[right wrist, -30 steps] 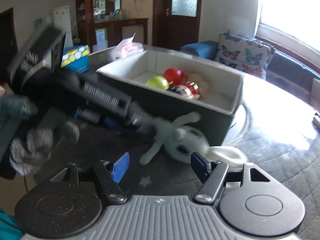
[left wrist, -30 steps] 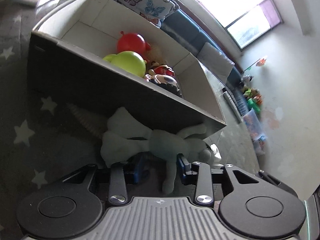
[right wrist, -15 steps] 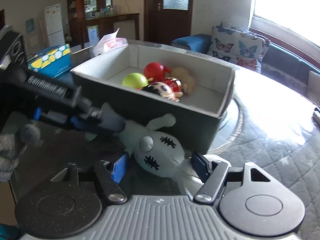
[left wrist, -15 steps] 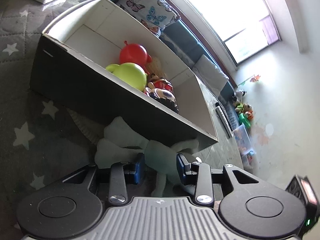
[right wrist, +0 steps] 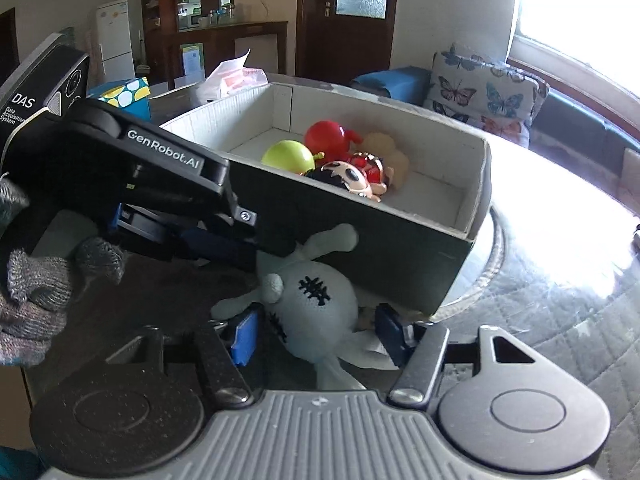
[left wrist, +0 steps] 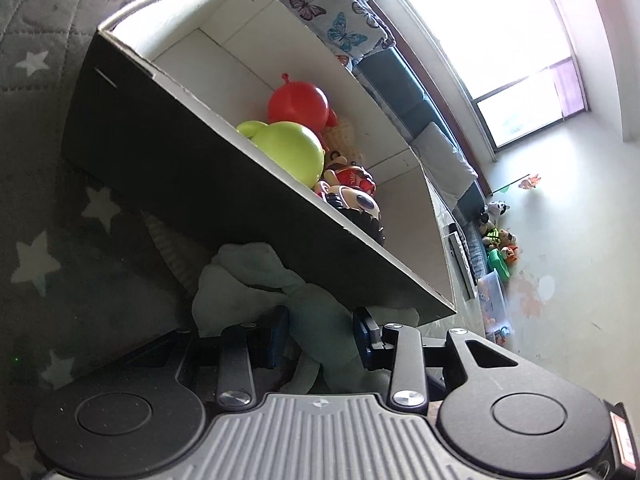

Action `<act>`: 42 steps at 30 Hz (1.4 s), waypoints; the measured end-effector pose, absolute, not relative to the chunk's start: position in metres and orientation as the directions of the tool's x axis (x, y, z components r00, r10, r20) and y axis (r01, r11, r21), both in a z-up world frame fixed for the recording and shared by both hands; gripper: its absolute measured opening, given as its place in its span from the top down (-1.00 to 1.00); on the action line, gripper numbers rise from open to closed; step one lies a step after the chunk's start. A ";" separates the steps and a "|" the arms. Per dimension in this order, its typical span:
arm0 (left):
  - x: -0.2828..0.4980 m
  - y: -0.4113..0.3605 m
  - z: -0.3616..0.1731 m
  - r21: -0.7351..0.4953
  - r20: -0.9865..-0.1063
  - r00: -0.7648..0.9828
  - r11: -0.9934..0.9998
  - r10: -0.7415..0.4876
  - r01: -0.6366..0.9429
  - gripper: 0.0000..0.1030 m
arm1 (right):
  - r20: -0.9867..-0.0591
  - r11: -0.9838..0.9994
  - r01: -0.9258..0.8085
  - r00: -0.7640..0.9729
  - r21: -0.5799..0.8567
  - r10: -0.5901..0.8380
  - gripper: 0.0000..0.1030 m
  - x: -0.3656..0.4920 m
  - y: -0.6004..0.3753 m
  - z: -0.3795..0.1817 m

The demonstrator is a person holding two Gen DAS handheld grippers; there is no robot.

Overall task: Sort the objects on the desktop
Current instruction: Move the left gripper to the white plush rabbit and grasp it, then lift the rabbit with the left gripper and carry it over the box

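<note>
A pale green plush doll [right wrist: 316, 304] with black stitched marks lies on the table against the near wall of a grey storage box [right wrist: 404, 248]. My left gripper [left wrist: 320, 334] is shut on the doll's body [left wrist: 312, 312]. My right gripper [right wrist: 314, 334] is open, its blue pads either side of the doll's head. The left gripper also shows in the right wrist view [right wrist: 224, 248], reaching in from the left. The box [left wrist: 168, 148] holds a red toy [left wrist: 298, 104], a yellow-green toy [left wrist: 290, 148] and a cartoon figure [left wrist: 352, 200].
A star-patterned grey cloth [left wrist: 44, 216] covers the table. A blue dotted tissue box [right wrist: 124, 94] and a tissue pack [right wrist: 236, 76] stand behind the storage box. A sofa with a butterfly cushion [right wrist: 484, 88] is beyond the table.
My left gripper has moved in and closed on the doll's body. My right gripper has moved closer, so the doll's head now lies between its open pads.
</note>
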State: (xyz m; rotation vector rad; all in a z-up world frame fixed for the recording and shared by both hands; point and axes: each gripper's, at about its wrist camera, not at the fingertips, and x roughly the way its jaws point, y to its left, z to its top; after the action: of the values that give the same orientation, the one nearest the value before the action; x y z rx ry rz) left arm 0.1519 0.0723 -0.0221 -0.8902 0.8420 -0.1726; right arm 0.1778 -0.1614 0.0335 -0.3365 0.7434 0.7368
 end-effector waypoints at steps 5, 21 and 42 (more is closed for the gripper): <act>0.149 0.072 -0.024 -0.744 -0.563 0.683 0.646 -0.466 -0.173 0.35 | -0.709 0.696 -0.716 0.519 -0.055 0.478 0.08 0.166 -0.160 0.034; 0.135 0.064 0.044 -0.737 -0.414 0.773 0.675 -0.480 0.024 0.44 | -0.561 0.720 -0.690 0.626 -0.074 0.542 0.11 0.147 -0.175 0.091; 0.262 0.062 0.035 -0.683 -0.468 0.776 0.730 -0.422 -0.015 0.45 | -0.584 0.828 -0.561 0.680 -0.024 0.444 0.07 0.283 -0.146 0.073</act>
State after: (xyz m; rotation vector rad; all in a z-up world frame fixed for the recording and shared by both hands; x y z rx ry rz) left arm 0.2615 0.0623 0.0353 -0.7272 0.6545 -0.2423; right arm 0.2831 -0.1463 0.0730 -0.2078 0.5977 0.5686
